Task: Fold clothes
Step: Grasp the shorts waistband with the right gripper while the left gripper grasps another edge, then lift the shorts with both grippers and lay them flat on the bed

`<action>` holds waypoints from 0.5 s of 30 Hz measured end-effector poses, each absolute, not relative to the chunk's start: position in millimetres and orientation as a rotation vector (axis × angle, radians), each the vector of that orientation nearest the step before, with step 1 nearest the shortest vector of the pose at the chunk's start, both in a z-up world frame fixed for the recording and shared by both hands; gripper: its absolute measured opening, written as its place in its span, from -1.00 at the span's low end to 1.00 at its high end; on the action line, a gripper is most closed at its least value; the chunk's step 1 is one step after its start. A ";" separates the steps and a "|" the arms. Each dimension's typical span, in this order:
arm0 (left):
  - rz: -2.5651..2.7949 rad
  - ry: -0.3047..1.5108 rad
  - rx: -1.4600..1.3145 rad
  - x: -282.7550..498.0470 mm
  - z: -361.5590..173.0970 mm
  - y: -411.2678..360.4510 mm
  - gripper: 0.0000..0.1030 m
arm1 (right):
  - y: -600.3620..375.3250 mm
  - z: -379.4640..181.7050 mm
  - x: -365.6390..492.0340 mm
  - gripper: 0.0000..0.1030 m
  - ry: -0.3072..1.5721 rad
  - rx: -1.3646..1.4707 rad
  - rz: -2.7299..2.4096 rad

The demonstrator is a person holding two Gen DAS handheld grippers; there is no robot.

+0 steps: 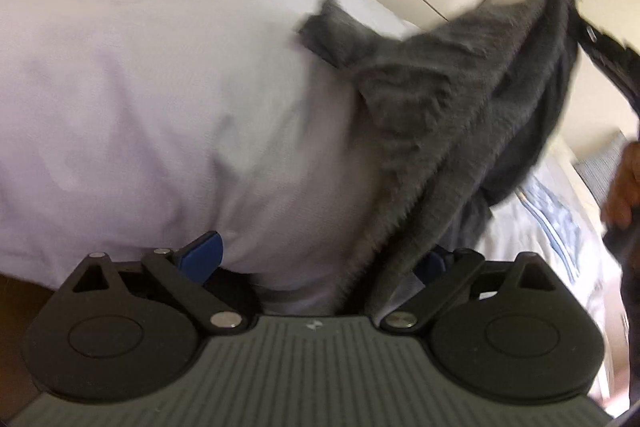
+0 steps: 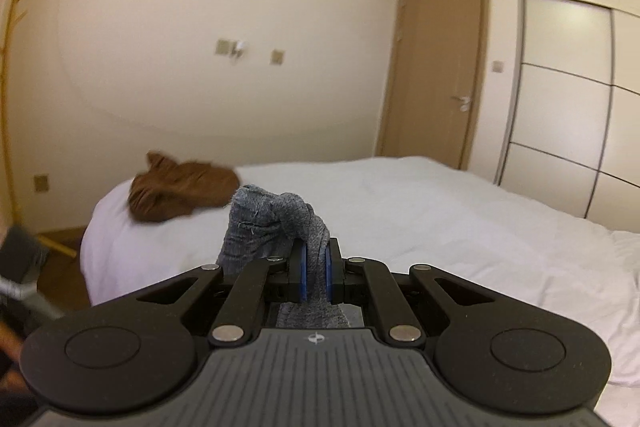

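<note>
Right gripper [image 2: 316, 269], blue pads nearly closed, pinches a fold of the fuzzy grey knit garment [image 2: 276, 223], which bunches above the fingers. Left gripper [image 1: 320, 255], jaws wide apart, has the same garment [image 1: 440, 115] draped between its fingers, ungripped. Behind: smooth white-sheeted bed [image 2: 440, 211], crumpled brown cloth [image 2: 180, 193], tan wooden door [image 2: 436, 67]. No legible writing.

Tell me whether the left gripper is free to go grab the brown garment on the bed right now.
Probably not. The left gripper is open, but the grey garment drapes between its fingers, and the right gripper clamps the same cloth. The brown garment lies across the bed.
</note>
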State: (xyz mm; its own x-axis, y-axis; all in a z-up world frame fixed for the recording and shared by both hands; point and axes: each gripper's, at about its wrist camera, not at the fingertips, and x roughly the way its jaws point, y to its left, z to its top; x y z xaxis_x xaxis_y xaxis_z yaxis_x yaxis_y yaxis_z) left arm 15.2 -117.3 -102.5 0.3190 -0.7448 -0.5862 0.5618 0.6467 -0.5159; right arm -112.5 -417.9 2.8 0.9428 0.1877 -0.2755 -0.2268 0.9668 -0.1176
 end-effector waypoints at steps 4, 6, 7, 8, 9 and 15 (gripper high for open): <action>-0.930 0.898 -0.152 11.0 -104.7 -135.0 -0.45 | -428.3 11.1 -112.7 -0.87 0.235 -0.157 0.177; -0.927 0.866 -0.128 10.4 -97.6 -136.2 -0.82 | -432.8 14.7 -114.5 -0.87 0.219 -0.159 0.158; -0.915 0.831 -0.117 12.1 -88.7 -133.3 -0.84 | -435.0 17.2 -116.3 -0.87 0.209 -0.162 0.148; -0.899 0.778 -0.101 15.4 -74.0 -128.4 -0.89 | -437.3 19.8 -118.5 -0.87 0.198 -0.166 0.138; -0.883 0.725 -0.084 18.7 -59.4 -123.6 -0.89 | -439.0 23.0 -121.2 -0.87 0.186 -0.171 0.125; -0.796 0.351 0.028 34.7 64.2 -102.7 -0.92 | -449.0 61.8 -151.9 -0.88 0.069 -0.196 0.022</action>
